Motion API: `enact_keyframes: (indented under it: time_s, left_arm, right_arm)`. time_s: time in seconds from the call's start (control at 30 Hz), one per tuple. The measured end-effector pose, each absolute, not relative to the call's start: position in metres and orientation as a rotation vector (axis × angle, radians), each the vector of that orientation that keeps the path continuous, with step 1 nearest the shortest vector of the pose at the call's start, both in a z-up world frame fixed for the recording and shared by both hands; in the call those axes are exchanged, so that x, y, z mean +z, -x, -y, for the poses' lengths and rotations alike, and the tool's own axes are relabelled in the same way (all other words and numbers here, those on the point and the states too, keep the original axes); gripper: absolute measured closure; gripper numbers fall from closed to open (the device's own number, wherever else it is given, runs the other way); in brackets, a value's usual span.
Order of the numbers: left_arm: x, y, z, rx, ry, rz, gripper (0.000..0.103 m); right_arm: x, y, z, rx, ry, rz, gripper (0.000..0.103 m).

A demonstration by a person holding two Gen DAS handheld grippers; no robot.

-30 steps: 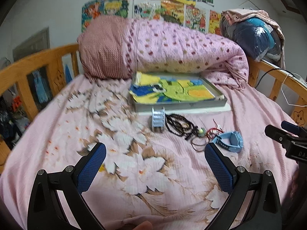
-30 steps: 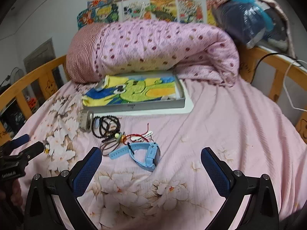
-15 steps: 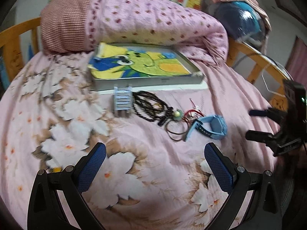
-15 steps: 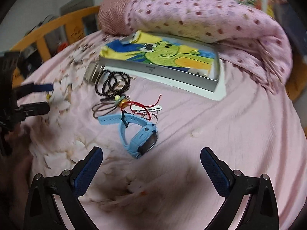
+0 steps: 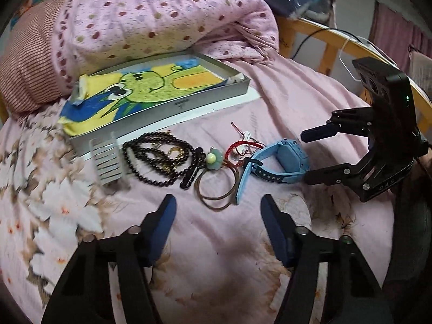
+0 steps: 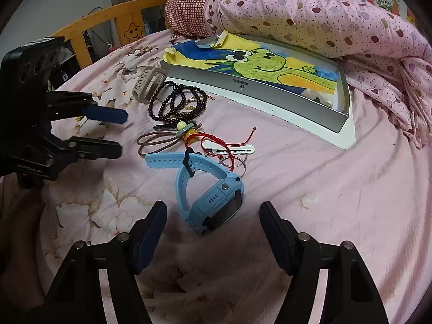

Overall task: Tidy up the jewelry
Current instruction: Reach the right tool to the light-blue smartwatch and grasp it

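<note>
Your right gripper, jaws closing and empty, should take the light, stiff-faced watch by its body (the strap flops).

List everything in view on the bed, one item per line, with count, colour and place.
smartwatch: one, light blue, on the sheet nearest the right gripper
hair ties: brown loops, count unclear, left of the watch
bead strands: dark, tangled, count unclear, in front of the tray
red cord bracelet: one, behind the watch
flower charm: one, pale green, between beads and cord
hair claw clip: one, grey, left end of the row
tray: one, grey, lined with a frog drawing, behind the jewelry
quilt: one, pink spotted, rolled behind the tray
left hand-held gripper: black, blue pads, closing, nothing between
right hand-held gripper: same, closing, not touching the watch
</note>
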State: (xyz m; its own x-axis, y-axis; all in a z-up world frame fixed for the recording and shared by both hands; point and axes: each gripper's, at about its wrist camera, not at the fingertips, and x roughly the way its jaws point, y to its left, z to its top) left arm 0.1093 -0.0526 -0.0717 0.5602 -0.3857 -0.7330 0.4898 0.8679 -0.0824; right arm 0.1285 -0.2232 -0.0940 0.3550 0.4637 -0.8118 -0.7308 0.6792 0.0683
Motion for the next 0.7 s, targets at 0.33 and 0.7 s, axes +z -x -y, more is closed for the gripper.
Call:
enact_keyframes:
  time_s: [0.33,0.7]
  left_arm:
    - [-0.089,-0.13,0.071,-0.534,-0.221,-0.873,0.085]
    - [-0.088,-0.13,0.065,-0.449,-0.165,-0.878,0.102]
  right_arm:
    - [-0.1,-0.133,0.216,0.775,0.324,-0.892,0.042]
    - [-0.098,-0.13,0.216,0.764,0.3,-0.88,0.055]
